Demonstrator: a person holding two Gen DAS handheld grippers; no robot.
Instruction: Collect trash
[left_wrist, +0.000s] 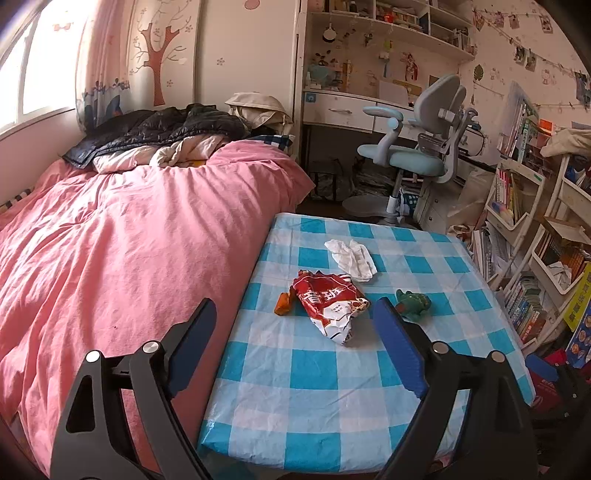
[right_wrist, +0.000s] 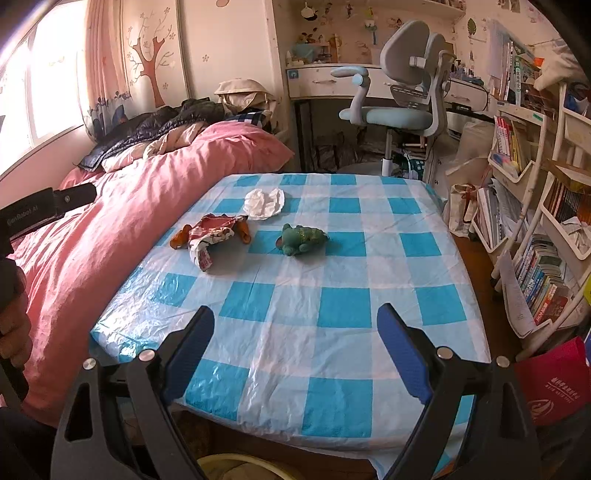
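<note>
On the small table draped in a glossy, wrinkled blue-and-white checked plastic cloth lie four loose things. One crumpled red-and-white foil snack wrapper sits near the cloth's middle in the left wrist view, its torn mouth toward 6 o'clock. One small orange scrap touches the wrapper at its 9 o'clock side; the right wrist view shows orange at both ends of the wrapper, and whether that is one piece or two cannot be told. One crushed white paper tissue, soft and folded, lies just at 12 o'clock of the wrapper. One knobbly green toy frog rests at 3 o'clock of the wrapper, apart from it.

Both tools have blue-padded black fingers. The left gripper is spread wide with nothing clasped; the wrapper lies beyond its tips. The right gripper is likewise spread wide and empty above bare cloth, all the litter lying well off toward 12 o'clock.

A rumpled pink cotton duvet borders the table at 9 o'clock.
</note>
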